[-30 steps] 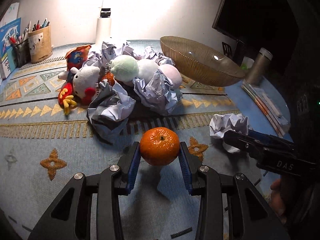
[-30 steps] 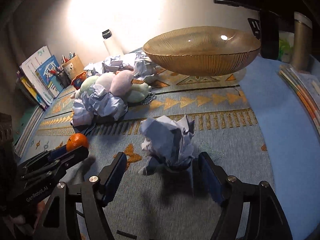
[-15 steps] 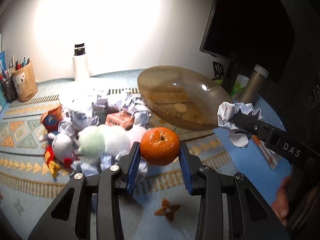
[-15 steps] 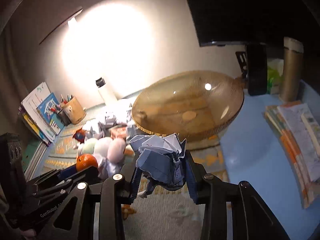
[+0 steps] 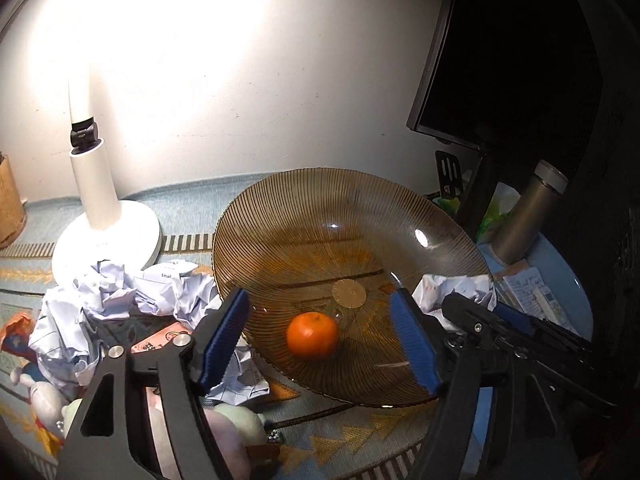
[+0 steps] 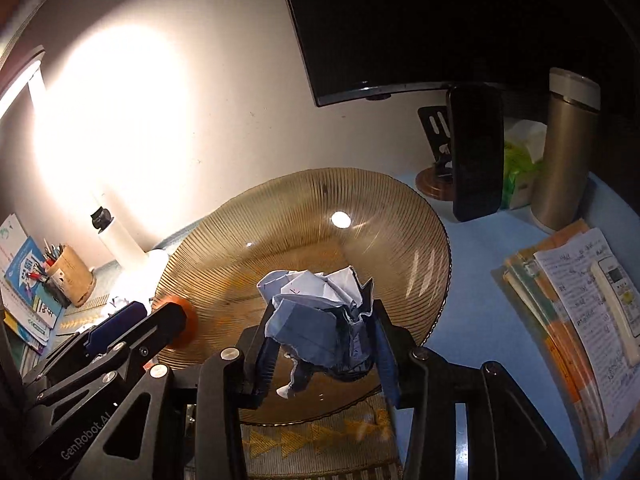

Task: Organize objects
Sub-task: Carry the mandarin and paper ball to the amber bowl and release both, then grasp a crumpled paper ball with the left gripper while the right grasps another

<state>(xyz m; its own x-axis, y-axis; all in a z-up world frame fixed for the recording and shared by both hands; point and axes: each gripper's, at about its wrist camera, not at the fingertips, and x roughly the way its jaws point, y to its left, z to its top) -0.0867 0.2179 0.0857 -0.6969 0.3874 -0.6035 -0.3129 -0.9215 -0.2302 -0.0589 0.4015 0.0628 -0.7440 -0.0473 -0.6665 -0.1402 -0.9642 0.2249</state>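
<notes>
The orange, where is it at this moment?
In the left wrist view the orange lies inside the amber glass bowl, near its front, between the open fingers of the left gripper, which do not touch it.

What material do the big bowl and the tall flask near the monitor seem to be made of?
Bowl: probably amber glass, as it is translucent, finely ribbed and shows sharp glints; clear plastic is possible. Flask: likely brushed metal with a matte golden sheen and a pale cap.
</notes>
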